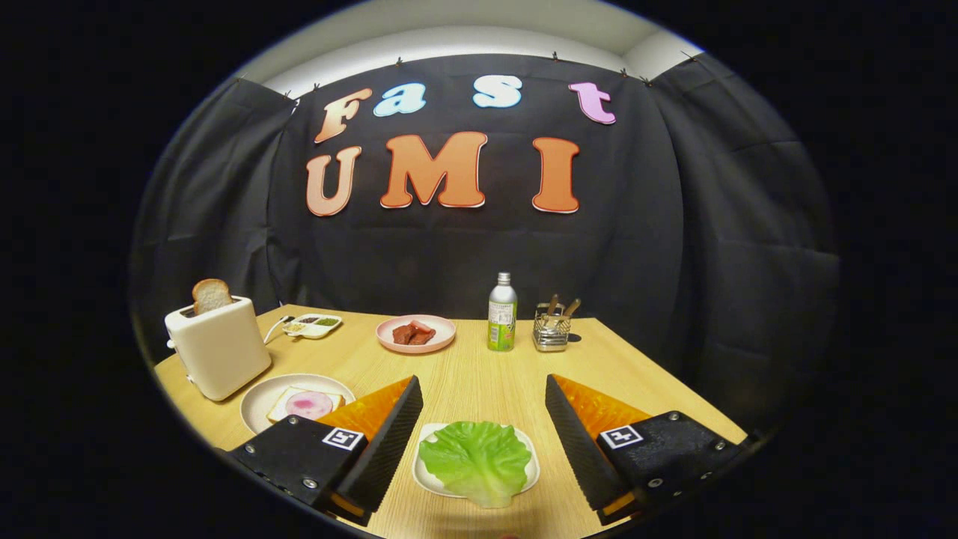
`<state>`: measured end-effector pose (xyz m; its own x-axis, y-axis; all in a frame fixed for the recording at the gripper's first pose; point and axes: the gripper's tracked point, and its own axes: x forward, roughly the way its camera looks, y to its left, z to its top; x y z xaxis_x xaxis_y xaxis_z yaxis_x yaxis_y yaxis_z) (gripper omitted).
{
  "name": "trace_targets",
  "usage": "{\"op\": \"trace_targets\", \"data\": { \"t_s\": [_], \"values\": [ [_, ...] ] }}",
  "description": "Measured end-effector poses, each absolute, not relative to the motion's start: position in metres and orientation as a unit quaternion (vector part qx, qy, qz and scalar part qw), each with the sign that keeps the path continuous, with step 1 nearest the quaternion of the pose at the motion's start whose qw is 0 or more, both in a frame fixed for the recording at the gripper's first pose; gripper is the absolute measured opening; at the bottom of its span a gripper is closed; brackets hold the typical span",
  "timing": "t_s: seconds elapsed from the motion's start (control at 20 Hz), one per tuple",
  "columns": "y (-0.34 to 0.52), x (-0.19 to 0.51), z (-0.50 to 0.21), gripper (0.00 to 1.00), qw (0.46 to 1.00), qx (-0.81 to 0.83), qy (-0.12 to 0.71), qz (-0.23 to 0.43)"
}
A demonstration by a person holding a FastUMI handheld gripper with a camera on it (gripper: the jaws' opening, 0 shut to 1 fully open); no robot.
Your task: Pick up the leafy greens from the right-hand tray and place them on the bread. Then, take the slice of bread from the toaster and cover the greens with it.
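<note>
At the far left of the wooden table [479,374] stands a cream toaster [218,346], with a browned slice of bread [211,295] sticking upright out of its slot. Just in front of the toaster, and partly hidden by the left finger, a pale round plate [262,397] carries a slice of bread topped with what looks like a pink round of ham [307,404], though the finger covers its near edge. Behind the toaster, toward the cloth wall, sits a small divided dish [313,324] holding several small portions whose contents are too small to identify. Further along, a pink plate [415,334] holds pieces of red meat [413,334]. The gripper [479,389] hangs over the near edge of the table with its jaws spread wide and holding nothing; its two fingers stand well apart, touching no object. Between them, lying low and slightly nearer than the fingertips, a small white tray [524,479] bears the leafy greens [476,460], a single ruffled green leaf that overhangs the tray's near rim. Beyond the fingers, right of the pink plate, a green-labelled bottle [502,312] with a silver cap stands upright. Just beside it to the right, a metal wire holder [551,332] contains a few wooden-handled utensils [561,307].
</note>
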<state>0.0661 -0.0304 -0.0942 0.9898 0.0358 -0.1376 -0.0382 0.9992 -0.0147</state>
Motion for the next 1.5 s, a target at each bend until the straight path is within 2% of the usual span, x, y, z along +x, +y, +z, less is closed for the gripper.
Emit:
{"op": "trace_targets", "data": {
  "t_s": [0.35,0.85,1.05,1.25,1.35,1.45,1.5],
  "values": [
    [-0.033,0.095,-0.175,0.99,0.984,-0.053,0.167,0.006],
    [-0.027,0.096,-0.222,0.99,0.966,-0.063,0.251,0.018],
    [-0.023,0.094,-0.23,0.95,0.96,-0.041,0.275,0.022],
    [-0.025,0.093,-0.233,0.82,0.958,-0.02,0.284,0.022],
    [-0.026,0.092,-0.234,0.71,0.958,-0.02,0.285,0.02],
    [-0.031,0.092,-0.233,0.54,0.958,-0.014,0.285,0.012],
    [-0.034,0.093,-0.233,0.39,0.958,-0.011,0.286,0.006]
  ]
}}
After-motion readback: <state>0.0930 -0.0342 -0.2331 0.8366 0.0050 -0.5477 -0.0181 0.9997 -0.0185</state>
